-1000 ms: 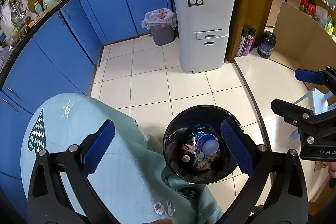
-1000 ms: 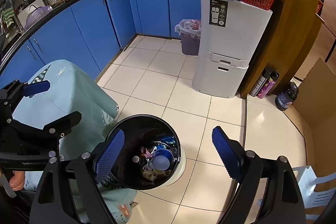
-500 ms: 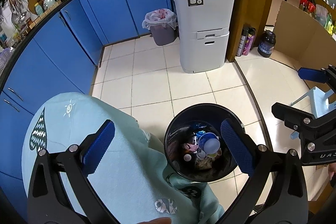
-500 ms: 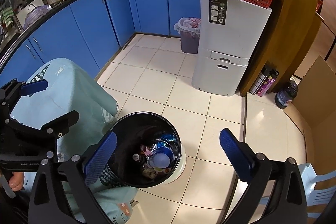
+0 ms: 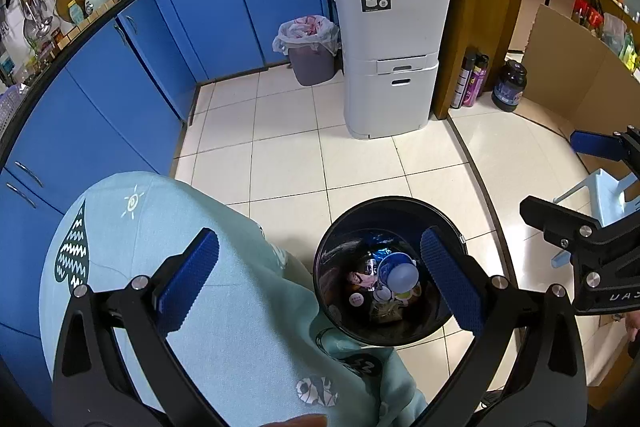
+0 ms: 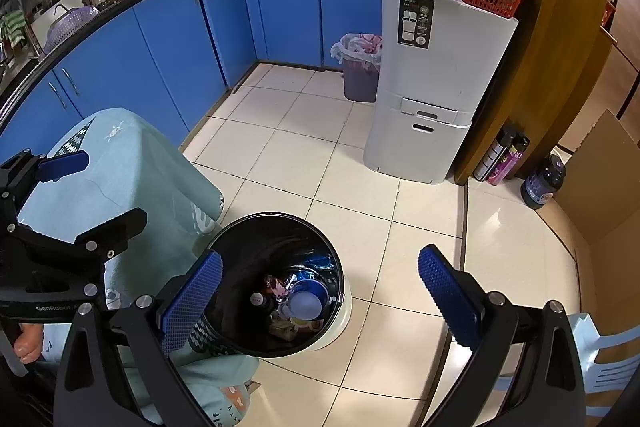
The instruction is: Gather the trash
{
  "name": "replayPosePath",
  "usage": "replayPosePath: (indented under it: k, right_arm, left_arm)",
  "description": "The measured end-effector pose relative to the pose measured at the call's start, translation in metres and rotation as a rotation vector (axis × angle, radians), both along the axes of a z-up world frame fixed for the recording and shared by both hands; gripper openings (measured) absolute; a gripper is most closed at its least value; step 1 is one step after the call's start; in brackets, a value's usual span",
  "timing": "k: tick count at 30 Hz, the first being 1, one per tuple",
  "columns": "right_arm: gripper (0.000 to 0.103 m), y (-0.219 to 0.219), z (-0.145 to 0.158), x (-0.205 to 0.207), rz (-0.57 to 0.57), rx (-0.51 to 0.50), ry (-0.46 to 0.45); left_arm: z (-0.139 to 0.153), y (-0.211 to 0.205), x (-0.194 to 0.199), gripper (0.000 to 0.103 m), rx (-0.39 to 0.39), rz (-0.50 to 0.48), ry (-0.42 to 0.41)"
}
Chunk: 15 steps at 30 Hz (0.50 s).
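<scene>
Trash point(image 5: 394, 277) lies inside the round black bin point(image 5: 352, 215), which stands on the tiled floor point(image 5: 288, 167) touching the edge of the table with the light green cloth point(image 5: 168, 227). Both grippers hang above with jaws wide apart and hold nothing: left gripper point(image 5: 320, 279) over the cloth and bin, right gripper point(image 6: 320, 291) over the bin.

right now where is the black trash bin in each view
Left wrist view: the black trash bin sits low, right of centre, beside the right finger.
Right wrist view: bin low, left of centre, beside the left finger.
Shared landmark: white cabinet behind.
</scene>
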State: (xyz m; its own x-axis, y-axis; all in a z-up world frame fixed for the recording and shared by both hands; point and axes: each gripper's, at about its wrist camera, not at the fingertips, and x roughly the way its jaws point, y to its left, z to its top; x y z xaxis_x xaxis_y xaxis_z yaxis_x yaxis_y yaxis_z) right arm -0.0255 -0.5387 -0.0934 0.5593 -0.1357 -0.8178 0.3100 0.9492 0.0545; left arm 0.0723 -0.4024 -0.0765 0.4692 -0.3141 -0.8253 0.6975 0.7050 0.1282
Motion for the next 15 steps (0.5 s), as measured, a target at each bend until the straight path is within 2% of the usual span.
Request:
replayPosePath:
  k: [15]
  right_arm:
    - [0.096, 0.0, 0.0021, -0.0002, 0.002, -0.015, 0.004]
  left_arm:
    - [0.0016, 0.0001, -0.0034, 0.1, 0.001, -0.017, -0.006]
